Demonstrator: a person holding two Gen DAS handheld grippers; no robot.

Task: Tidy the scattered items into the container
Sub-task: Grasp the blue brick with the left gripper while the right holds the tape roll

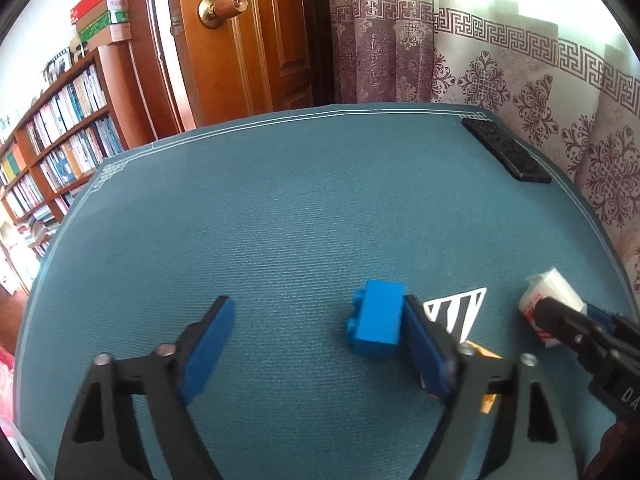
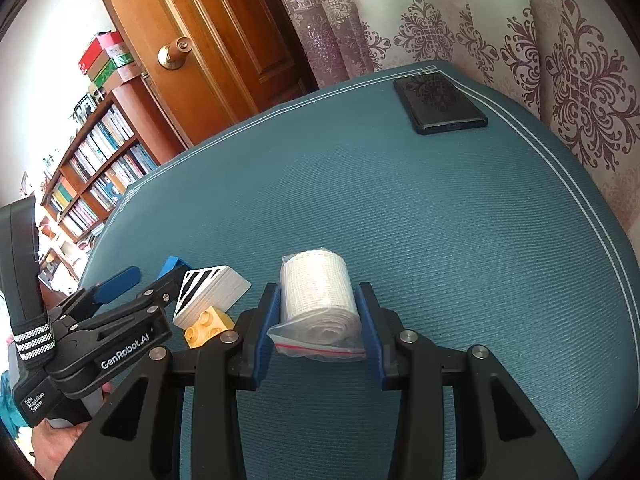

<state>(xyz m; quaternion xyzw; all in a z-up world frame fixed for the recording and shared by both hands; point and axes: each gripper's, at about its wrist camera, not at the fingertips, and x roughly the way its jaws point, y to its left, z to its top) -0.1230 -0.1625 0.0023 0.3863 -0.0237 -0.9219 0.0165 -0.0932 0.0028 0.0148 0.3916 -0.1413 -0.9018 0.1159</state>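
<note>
left gripper (image 1: 316, 334) wide open beside blue brick (image 1: 378, 322), right gripper (image 2: 317, 316) clamped on bagged gauze roll (image 2: 318, 300)

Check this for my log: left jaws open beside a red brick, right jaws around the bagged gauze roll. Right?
Not quite. The brick is blue, not red; the left wrist view shows it against one finger of the open left gripper. The right gripper does sit around the bagged gauze roll.

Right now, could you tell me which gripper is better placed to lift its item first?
Right. The right gripper has both fingers closely flanking the bandage roll, while the left gripper is wide open, only one finger touching the blue brick.
</note>
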